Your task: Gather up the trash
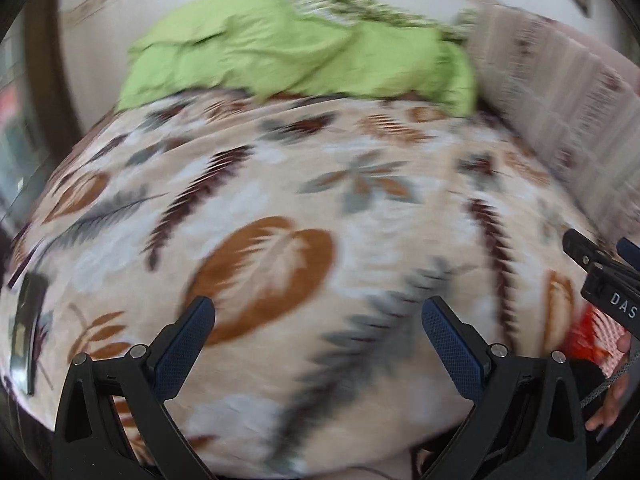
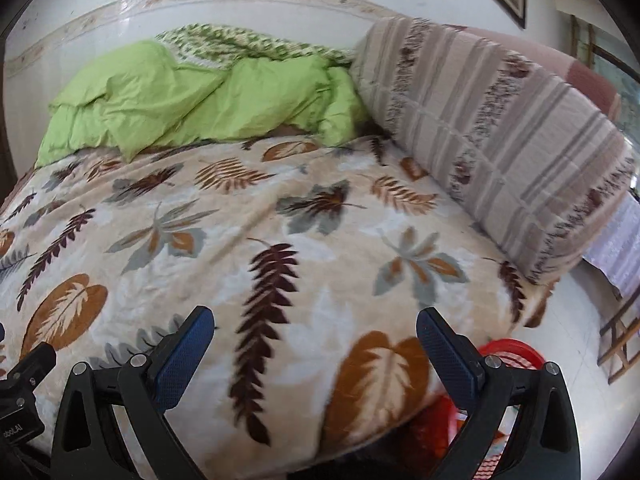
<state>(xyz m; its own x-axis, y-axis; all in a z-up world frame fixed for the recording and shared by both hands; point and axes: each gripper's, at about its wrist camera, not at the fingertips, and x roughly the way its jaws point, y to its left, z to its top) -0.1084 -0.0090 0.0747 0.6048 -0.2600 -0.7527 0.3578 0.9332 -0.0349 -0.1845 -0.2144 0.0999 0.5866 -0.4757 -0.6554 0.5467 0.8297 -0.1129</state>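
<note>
- Both sets of fingers gape wide and hold nothing; left gripper and right gripper hover over the bed.
- No trash is discernible on the bed; likely scan first, slowly, since the left view is blurred.
- A red mesh basket sits on the floor beside the bed; probably the bin.
- Plush leaf-print blanket, crumpled green quilt, striped bolster.

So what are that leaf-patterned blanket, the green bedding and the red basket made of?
The leaf-patterned blanket looks like plush fleece: a soft, matte, fuzzy surface with blurry-edged print. The green bedding seems a thin woven cloth, perhaps cotton or polyester, smooth with crisp creases and a slight sheen. The red basket by the bed's corner appears to be moulded plastic with an openwork wall, though it is largely hidden.
</note>
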